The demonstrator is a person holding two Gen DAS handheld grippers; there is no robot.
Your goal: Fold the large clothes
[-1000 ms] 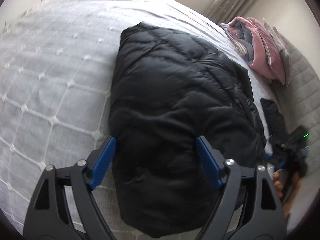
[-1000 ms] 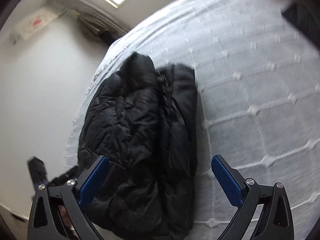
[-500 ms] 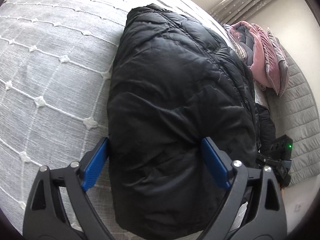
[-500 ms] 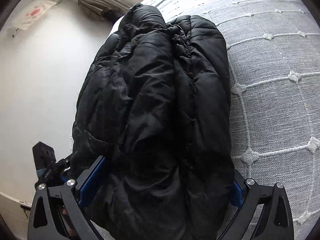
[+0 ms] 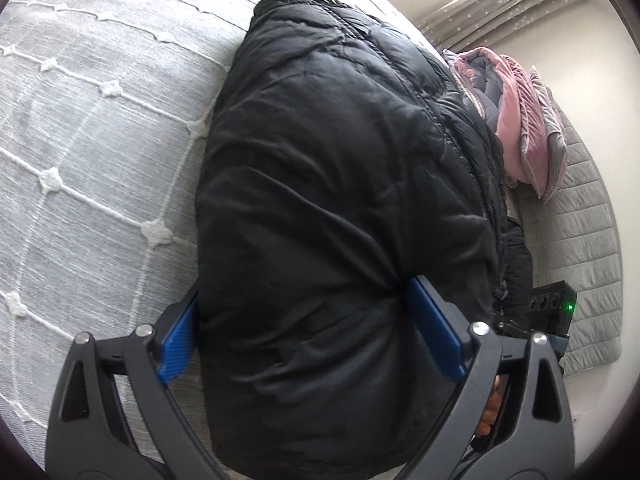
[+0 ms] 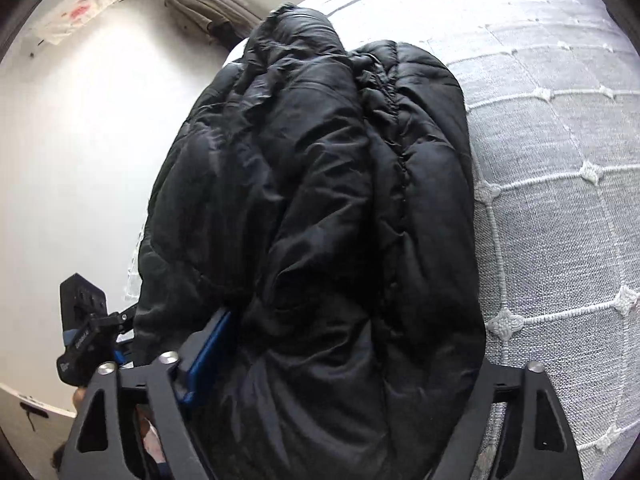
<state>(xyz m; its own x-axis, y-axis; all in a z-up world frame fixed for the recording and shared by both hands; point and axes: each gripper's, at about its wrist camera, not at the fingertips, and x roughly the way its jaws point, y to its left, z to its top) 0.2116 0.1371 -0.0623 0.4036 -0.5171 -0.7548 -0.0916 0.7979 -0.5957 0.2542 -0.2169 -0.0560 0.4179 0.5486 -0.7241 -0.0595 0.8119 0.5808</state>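
While left gripper (image 5: 308,328) straddles jacket (image 5: 344,184) | right gripper (image 6: 336,344) far fingers apparently buried.

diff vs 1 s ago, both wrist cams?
Both hand-held grippers moved in on the folded black puffer jacket. The left hand-held gripper now straddles its near end, jaws wide. The right hand-held gripper went from hovering above to pushed into the bulk, one finger buried. Jacket, grey bedspread and pink bedding unchanged.

My left gripper (image 5: 304,332): matte black frame with triangular cutouts, silver round screws at the pivots, ribbed blue pads (image 5: 176,344) inside the fingers. My right gripper (image 6: 340,344) is built the same, one blue pad (image 6: 208,352) visible. A strip of skin-toned hand (image 5: 490,412) shows through the left frame.
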